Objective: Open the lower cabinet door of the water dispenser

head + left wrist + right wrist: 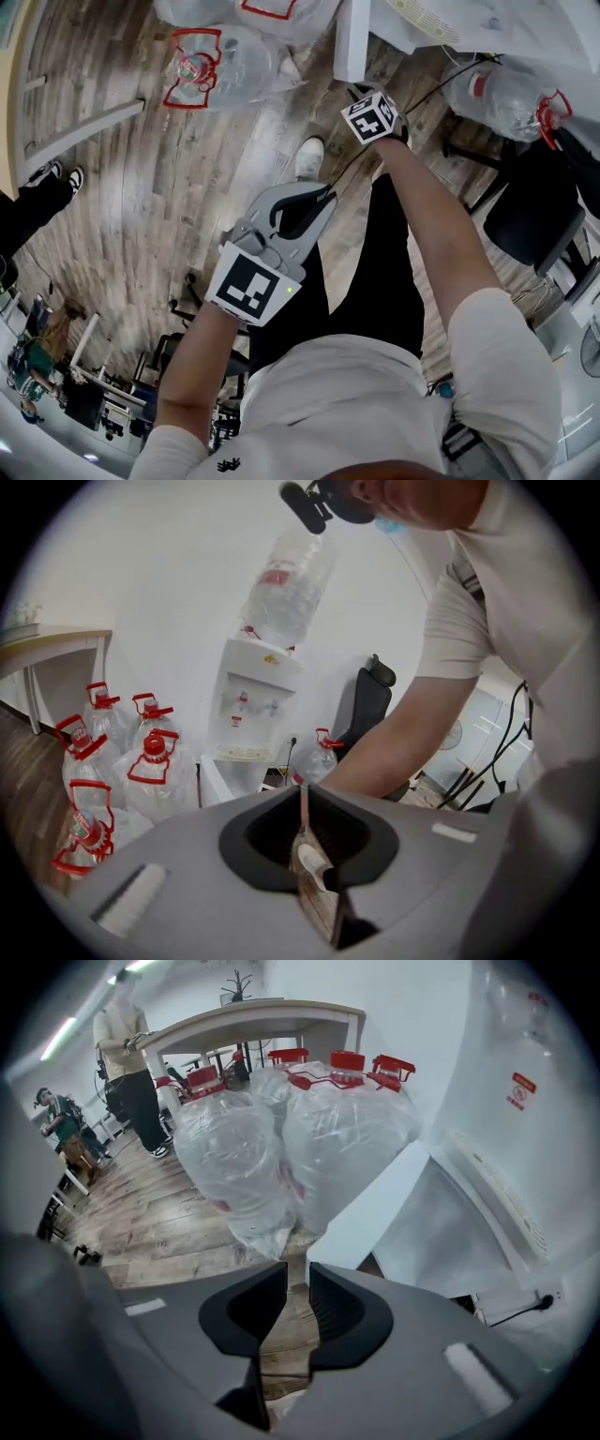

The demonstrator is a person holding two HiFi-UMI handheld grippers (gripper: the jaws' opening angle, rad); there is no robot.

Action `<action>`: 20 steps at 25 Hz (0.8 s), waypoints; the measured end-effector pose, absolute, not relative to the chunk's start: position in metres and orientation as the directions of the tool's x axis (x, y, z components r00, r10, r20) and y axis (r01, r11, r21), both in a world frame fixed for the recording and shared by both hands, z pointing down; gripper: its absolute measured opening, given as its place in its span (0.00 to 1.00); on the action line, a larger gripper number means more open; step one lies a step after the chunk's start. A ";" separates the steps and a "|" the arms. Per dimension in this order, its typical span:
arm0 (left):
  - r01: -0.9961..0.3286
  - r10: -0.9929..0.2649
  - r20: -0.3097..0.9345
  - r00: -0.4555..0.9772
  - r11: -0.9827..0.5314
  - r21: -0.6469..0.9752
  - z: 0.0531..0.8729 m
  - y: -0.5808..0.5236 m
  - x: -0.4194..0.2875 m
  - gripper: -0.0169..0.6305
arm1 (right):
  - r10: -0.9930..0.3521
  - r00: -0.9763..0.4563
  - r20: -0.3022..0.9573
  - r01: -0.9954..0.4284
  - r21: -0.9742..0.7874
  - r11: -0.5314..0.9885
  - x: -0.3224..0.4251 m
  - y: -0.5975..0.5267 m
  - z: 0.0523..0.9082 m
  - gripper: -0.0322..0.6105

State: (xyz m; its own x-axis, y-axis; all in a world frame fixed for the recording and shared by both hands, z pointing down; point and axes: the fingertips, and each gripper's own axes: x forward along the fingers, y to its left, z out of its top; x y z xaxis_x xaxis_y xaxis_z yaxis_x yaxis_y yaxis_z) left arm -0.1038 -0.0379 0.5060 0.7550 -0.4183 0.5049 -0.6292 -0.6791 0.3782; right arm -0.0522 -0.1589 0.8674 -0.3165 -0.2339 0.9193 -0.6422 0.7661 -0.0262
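The left gripper [302, 808] is held back from the water dispenser [253, 696], facing its front. Its jaws are pressed together with nothing between them. The right gripper [297, 1288] is lower and closer to the dispenser's base, pointing steeply down. Its jaws stand a narrow gap apart and hold nothing, and only wooden floor [159, 1213] shows through the gap.

Just beyond the right gripper's tips is the free edge of the lower cabinet door [370, 1218]. It is already swung out from the dispenser's bottom, leaving the white cabinet interior [450, 1232] open to view. The jaws do not touch the door.

Past the door, on the side of the dispenser it swings toward, stands a cluster of clear water jugs [342, 1138] with red caps. On the dispenser's other side are one more jug [319, 757] and a black office chair [367, 700]. An inverted bottle [286, 588] sits on top of the dispenser.
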 end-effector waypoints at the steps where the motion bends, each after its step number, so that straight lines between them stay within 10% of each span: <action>1: -0.635 -0.424 0.505 0.752 -0.672 0.381 0.507 -0.036 -0.110 0.12 | -0.232 -0.314 0.921 -0.638 -0.024 0.769 -0.058 -0.159 0.868 0.16; 20: -0.661 -0.456 0.496 0.739 -0.633 0.403 0.520 -0.042 -0.133 0.12 | -0.170 -0.345 0.923 -0.479 -0.018 0.877 -0.087 -0.165 0.874 0.11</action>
State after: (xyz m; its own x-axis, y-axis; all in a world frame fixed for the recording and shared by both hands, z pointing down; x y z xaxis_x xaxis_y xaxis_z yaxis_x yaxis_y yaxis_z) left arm -0.1330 -0.0415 0.5197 0.7391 -0.4560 0.4958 -0.6609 -0.6331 0.4030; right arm -0.0866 -0.1653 0.8744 -0.3451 -0.1702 0.9230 -0.4794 0.8774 -0.0175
